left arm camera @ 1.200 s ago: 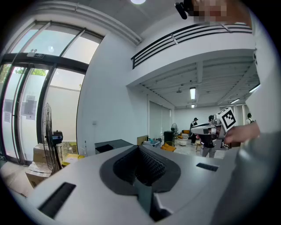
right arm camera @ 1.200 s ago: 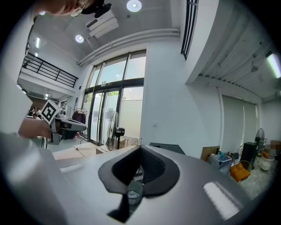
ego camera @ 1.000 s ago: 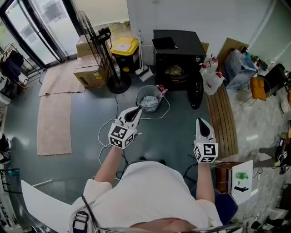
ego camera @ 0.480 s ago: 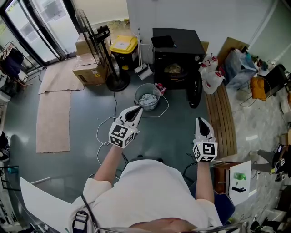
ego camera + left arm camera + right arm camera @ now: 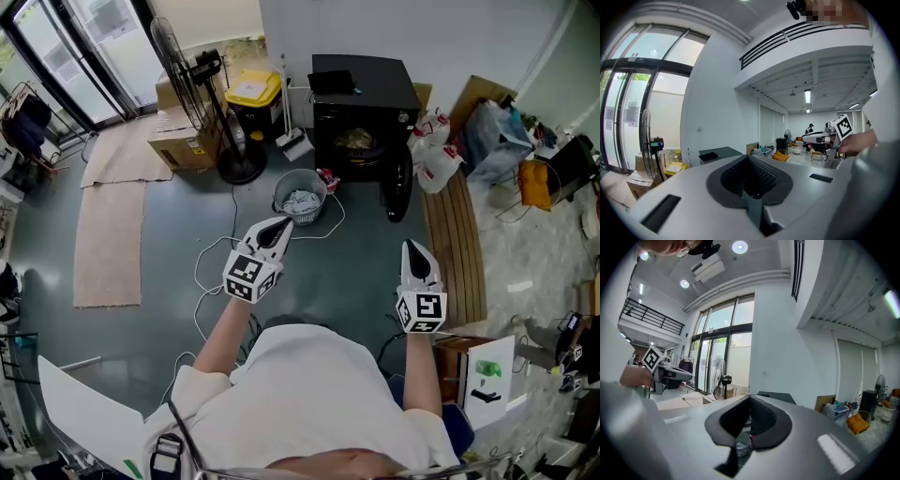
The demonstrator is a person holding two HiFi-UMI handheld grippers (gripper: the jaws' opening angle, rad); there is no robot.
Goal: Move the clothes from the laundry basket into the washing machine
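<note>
Laundry basket (image 5: 301,197) stands on the floor w/ pale clothes (image 5: 302,203) in it, just at 7 o'clock of the black washing machine (image 5: 364,108). The machine's round door (image 5: 397,192) hangs open at its 5 o'clock, and more cloth shows in the drum (image 5: 356,142). Only the head view gives this layout. The right gripper view catches just a bit of the basket through the notch under its jaws, plus the machine's top. The left gripper view gives the machine's top at 9 o'clock & the other gripper at 3 o'clock. In the head view the left gripper (image 5: 279,228) has its tip near the basket's 7 o'clock rim, jaws pressed together w/ nothing in them. Right gripper (image 5: 413,249) is well apart at the basket's 4 o'clock, jaws also closed, empty. White cable (image 5: 211,272) loops round the basket & past the left gripper. Fan (image 5: 202,94), yellow bin (image 5: 251,94) & cardboard box (image 5: 183,150) sit at the basket's 10–11 o'clock, jugs (image 5: 434,159) & slatted board (image 5: 457,253) at 3, mats (image 5: 111,239) at 9.
</note>
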